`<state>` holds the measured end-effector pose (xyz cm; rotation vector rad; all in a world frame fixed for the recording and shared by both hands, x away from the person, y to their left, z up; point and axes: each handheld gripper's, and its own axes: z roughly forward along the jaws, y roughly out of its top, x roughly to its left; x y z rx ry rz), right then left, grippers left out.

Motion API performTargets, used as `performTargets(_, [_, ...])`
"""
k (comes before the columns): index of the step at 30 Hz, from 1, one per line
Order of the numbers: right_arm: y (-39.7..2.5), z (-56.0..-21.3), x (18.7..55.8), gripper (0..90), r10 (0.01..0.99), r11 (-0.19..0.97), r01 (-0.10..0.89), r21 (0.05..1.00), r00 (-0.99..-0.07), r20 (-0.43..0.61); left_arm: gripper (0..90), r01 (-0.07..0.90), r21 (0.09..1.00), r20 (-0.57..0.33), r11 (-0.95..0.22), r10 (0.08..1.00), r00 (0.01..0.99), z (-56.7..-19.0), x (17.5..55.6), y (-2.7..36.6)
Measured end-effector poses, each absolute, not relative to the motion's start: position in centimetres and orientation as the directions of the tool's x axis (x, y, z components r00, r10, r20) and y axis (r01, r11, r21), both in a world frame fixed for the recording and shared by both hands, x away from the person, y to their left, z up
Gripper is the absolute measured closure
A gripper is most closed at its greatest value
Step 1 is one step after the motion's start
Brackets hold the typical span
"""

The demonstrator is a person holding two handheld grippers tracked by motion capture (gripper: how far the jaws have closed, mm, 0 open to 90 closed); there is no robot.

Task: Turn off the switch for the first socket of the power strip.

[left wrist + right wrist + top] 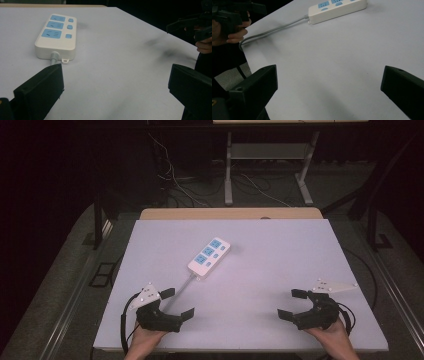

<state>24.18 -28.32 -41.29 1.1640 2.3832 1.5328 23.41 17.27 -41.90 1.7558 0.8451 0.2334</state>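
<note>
A white power strip [209,255] with three blue socket faces and blue switches is laid flat on the table [280,255], slightly toward 11 o'clock of the table's centre, its long axis run from 1 o'clock down to 7 o'clock. A grey cord [183,285] is led from the strip's near end toward 7 o'clock and is passed beside the left gripper [179,304]. The left gripper is held at the 7 o'clock corner of the surface, its jaws spread wide with nothing between them; the strip is seen ahead of it, near but apart. The right gripper [292,304] is held at the 5 o'clock corner, its jaws likewise spread wide and empty, well apart from the strip. A grey three-cornered plate is carried on top of each gripper. The surface is covered by a pale, matt, lilac-white sheet; faint dark smudges [160,47] are noted on it in the left gripper view. A strip of bare wood [230,213] is exposed along the far edge at 12 o'clock. The surrounding room is kept dark; grey floor [60,285] is seen at both sides, and metal table legs [228,170] and loose cables [170,175] are recorded beyond the far edge.
</note>
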Motion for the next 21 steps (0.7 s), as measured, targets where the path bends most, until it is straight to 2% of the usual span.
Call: performTargets(21, [-28.20,-41.48,23.98,0.6,0.637,0.244,0.555,0.795,-0.710,0.300,0.0,0.438,0.886,-0.250,-0.152,0.640,0.727,-41.48,23.46,17.35])
